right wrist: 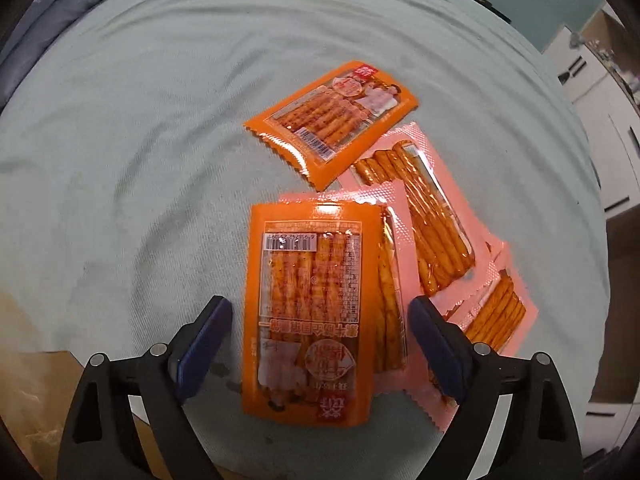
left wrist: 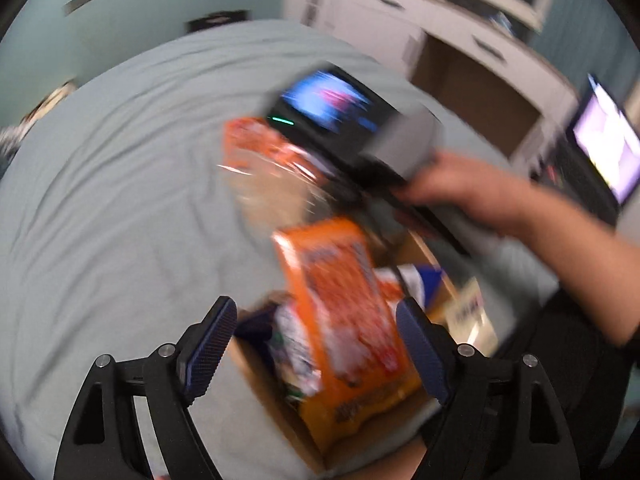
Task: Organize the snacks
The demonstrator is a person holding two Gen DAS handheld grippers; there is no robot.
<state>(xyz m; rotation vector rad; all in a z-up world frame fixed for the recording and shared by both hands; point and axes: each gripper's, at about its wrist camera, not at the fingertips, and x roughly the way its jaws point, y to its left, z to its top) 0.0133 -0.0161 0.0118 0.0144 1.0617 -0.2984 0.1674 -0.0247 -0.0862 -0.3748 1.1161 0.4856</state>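
Observation:
In the right wrist view several orange and pink packets of spicy sticks lie in a loose pile on a pale green sheet (right wrist: pixel 120 140). My right gripper (right wrist: pixel 320 344) is open just above the nearest orange packet (right wrist: pixel 308 312), its fingers either side of it. Another orange packet (right wrist: pixel 332 120) lies farther off, with pink ones (right wrist: pixel 436 224) to the right. In the blurred left wrist view my left gripper (left wrist: pixel 316 352) is open over a cardboard box (left wrist: pixel 280 408) of snacks, straddling an upright orange packet (left wrist: pixel 348 320). The right hand-held device (left wrist: pixel 360 136) hangs over orange packets (left wrist: pixel 264 152) beyond.
A cardboard piece (right wrist: pixel 36 392) lies at the lower left of the right wrist view. White cabinets (left wrist: pixel 400 20) and a lit laptop (left wrist: pixel 604 148) stand at the right of the left wrist view. The person's forearm (left wrist: pixel 540 236) crosses above the box.

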